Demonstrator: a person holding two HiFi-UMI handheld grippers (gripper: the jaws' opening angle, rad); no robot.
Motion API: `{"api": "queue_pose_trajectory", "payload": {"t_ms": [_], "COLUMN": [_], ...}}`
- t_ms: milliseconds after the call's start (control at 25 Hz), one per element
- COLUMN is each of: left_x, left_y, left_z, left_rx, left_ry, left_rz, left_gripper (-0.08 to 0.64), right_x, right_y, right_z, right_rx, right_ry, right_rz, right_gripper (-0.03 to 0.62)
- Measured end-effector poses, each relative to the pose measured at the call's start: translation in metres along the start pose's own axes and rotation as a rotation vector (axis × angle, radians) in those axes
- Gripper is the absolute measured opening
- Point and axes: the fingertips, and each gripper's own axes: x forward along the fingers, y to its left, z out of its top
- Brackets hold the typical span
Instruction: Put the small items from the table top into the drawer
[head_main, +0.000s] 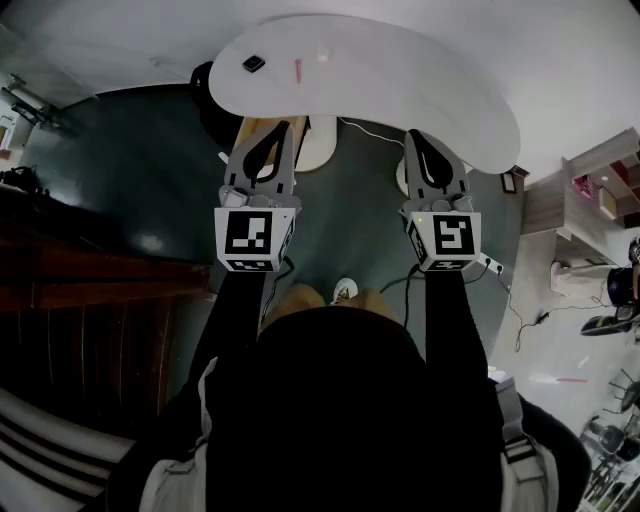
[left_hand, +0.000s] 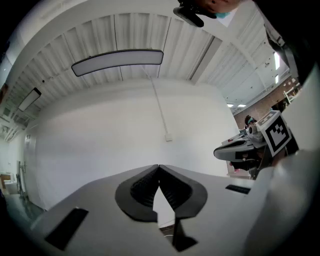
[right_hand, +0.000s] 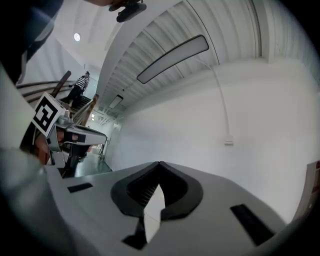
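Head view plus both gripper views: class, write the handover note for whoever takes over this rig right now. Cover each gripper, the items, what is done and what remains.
Left gripper: shut, empty, held level short of the table.
Right gripper: shut, empty, level beside the left one.
Items: a small dark item and a slim pink item lie apart near the left end of the white table top, untouched.
Drawer: I cannot make it out in any view.
Done: nothing; both items are on the table.
Left: find and open the drawer, then carry each item in.

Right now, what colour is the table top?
The table top is white; clearest in the head view.
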Motion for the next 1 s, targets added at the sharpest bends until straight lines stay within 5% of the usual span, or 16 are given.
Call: {"api": "queue_pose_trajectory", "payload": {"t_ms": [1000], "left_x": [0.016], "left_y": [0.005], "left_z": [-0.012], "left_rx": [0.009], "left_ry": [0.016], "left_rz": [0.020], "left_gripper": [0.015], "right_x": [0.018], "right_y": [-0.006], "right_z": [-0.010], "right_rx": [0.025], "right_ry": [-0.035], "right_rz": [0.055], "right_gripper": [0.028]}}
